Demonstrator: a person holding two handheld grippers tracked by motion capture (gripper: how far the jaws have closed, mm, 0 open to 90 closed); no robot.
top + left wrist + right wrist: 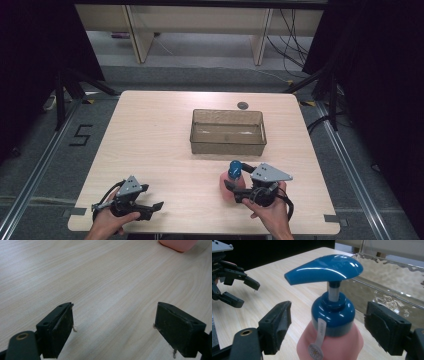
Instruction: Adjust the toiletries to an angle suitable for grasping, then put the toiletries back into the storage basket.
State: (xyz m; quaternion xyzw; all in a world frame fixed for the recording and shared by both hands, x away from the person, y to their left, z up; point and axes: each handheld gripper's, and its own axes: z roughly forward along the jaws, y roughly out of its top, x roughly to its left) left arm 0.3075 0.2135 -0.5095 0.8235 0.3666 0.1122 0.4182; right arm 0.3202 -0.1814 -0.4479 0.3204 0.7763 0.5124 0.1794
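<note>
The work looks barely begun, as a judgement; the pink pump bottle stands upright on the worktop in the lower right of the high view, in front of the clear bin at frame centre, which looks empty; the grasp, the lift and any move toward that bin all seem left to do.

The right tongs sit at the bottle's shoulder with jaws spread to either side of it; the pads stand just clear of the pink body, so nothing is gripped yet. The left tongs, in the lower left of the high view, rest wide open above bare wood, well apart from the bottle and holding nothing.

The right gripper view gives what the high view cannot: the blue pump head, the label strip hanging from the collar, and the gaps between pads and bottle; the left gripper view catches just a pink corner of the bottle in its upper right; the high view alone lays out bottle, bin and both hands together.
</note>
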